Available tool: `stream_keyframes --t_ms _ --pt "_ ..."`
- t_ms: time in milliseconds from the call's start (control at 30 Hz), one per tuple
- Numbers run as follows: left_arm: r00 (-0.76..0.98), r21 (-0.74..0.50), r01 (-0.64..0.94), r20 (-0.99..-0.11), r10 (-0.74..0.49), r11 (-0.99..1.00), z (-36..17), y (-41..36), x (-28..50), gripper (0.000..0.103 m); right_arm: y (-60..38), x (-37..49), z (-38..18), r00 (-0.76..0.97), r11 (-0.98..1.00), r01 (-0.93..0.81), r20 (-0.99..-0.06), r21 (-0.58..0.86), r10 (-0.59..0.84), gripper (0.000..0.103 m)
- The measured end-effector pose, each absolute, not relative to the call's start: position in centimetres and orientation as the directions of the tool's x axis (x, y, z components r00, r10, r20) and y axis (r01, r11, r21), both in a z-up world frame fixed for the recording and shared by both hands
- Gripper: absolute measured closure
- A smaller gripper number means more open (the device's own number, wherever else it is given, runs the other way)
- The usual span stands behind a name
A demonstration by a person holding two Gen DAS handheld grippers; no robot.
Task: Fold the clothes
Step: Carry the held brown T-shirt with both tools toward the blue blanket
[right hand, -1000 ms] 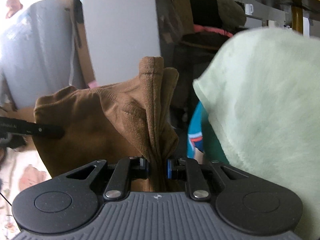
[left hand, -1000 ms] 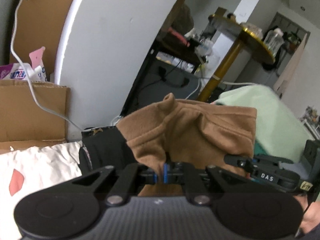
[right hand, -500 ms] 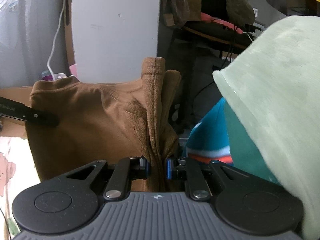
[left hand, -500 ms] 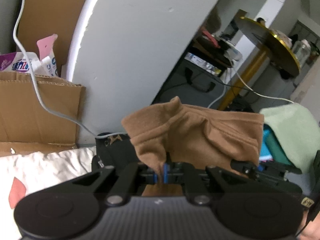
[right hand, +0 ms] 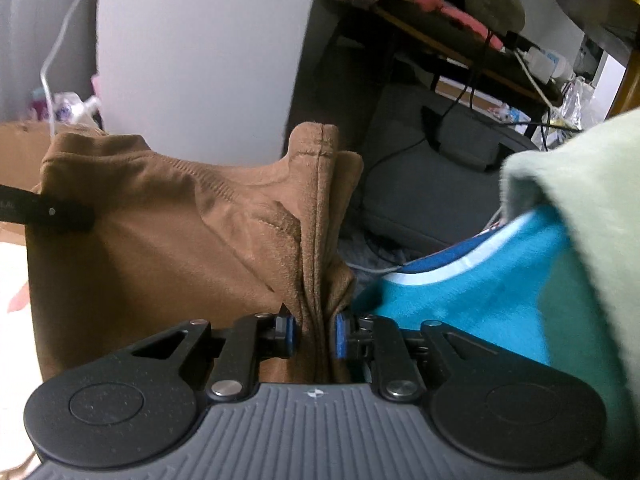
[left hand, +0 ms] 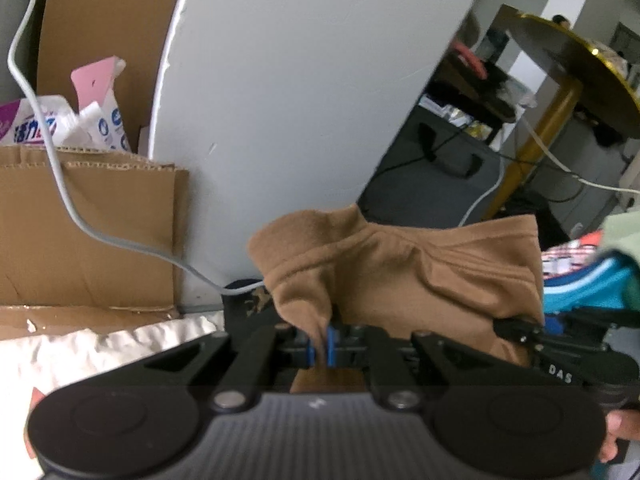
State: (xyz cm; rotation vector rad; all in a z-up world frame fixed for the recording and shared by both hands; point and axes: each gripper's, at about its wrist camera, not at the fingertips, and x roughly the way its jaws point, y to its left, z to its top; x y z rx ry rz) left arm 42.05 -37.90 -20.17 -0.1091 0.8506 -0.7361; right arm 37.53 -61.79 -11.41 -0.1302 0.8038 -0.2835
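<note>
While both tilt downward, each claw (left hand: 320, 346) (right hand: 314, 338) pinches the brown garment (right hand: 160, 248).

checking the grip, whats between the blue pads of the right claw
A bunched fold of the brown garment sits between the pads of the right claw, seen in the right wrist view.
</note>
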Motion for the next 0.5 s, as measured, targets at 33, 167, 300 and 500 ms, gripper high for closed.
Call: stream_keyframes --t_ms 33,167,300,500 --pt "0.435 -0.367 0.543 -0.647 -0.626 0.756 -20.5 -38.0 42.4 0.097 -61.7 38.1 -11.7 0.65 0.951 0.2 -0.694 -0.237 -0.31 0.083" --pt "0.456 -0.36 0.514 -0.654 -0.604 0.778 -21.7 -37.6 43.7 0.097 -61.2 40.9 -13.2 0.617 0.93 0.192 -0.698 -0.313 -0.362 0.078" --pt "0.48 -0.369 0.473 -0.654 -0.585 0.8 -22.7 -37.1 44.0 0.093 -60.8 44.3 -14.8 0.567 0.894 0.192 -0.698 -0.404 -0.437 0.068" --pt "0.516 -0.315 0.462 -0.664 -0.541 0.829 -23.0 -36.0 43.7 0.074 -62.0 47.5 -15.0 0.487 0.751 0.282 -0.586 -0.596 -0.648 0.063"
